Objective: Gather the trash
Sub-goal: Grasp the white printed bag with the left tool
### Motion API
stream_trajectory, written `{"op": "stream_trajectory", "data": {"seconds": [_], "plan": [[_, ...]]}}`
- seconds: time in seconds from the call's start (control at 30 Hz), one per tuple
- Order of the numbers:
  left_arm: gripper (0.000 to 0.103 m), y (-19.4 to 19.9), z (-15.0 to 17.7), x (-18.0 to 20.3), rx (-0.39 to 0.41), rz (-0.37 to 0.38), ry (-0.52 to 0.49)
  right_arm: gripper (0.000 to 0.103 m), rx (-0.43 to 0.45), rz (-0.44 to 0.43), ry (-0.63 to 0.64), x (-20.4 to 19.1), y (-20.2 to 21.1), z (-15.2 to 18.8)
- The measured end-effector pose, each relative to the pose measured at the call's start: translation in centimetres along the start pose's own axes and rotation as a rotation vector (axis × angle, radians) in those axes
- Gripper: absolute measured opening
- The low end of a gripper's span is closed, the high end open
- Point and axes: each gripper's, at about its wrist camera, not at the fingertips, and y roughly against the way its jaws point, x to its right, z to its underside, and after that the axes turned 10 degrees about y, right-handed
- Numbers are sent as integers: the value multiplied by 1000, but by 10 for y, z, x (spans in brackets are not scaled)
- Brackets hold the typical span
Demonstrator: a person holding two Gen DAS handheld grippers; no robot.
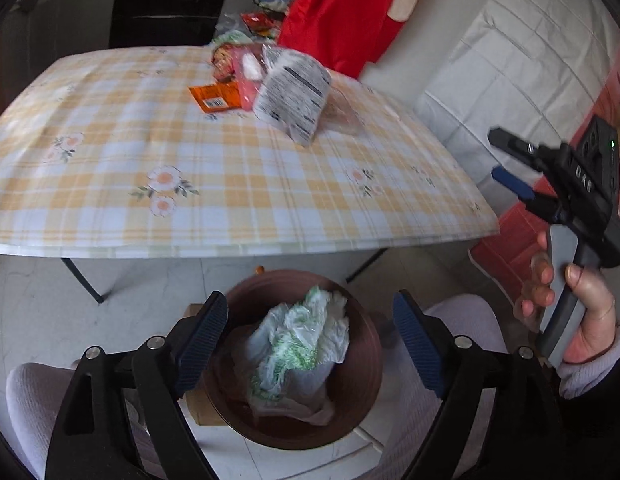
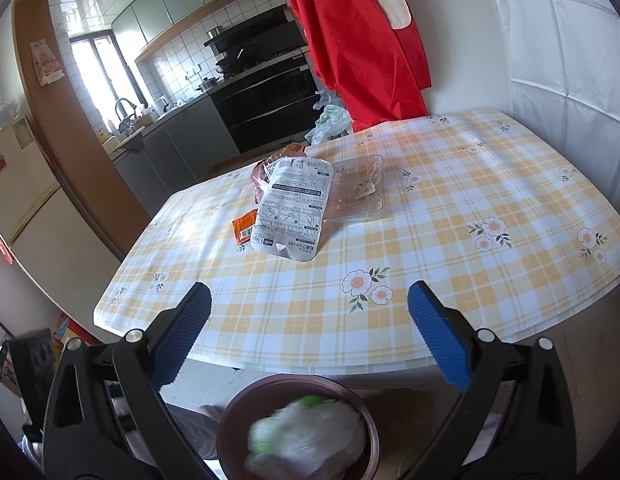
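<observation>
Both grippers, left gripper (image 1: pixel 310 344) and right gripper (image 2: pixel 310 336), hang empty with jaws spread above the bin (image 1: pixel 362 400). Remaining wrappers (image 2: pixel 293 212) (piled mid-worktop (image 2: pixel 450 264)) overlap; the clear tray (image 2: pixel 356 194) could slide or flex away when pinched.
</observation>
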Motion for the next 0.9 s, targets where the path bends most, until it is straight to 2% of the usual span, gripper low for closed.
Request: {"op": "stream_trajectory", "data": {"seconds": [0.17, 0.47, 0.63, 0.9], "plan": [[89, 14, -16, -12, 112, -53, 31, 97, -18, 8, 2, 1, -6, 3], [90, 30, -54, -34, 258, -123, 64, 97, -66, 25, -2, 9, -29, 9], [90, 20, -81, -29, 259, -147, -22, 97, -89, 35, -2, 14, -47, 10], [89, -27, -122, -13, 214, -102, -100, 97, -126, 77, -10, 35, -87, 3]]}}
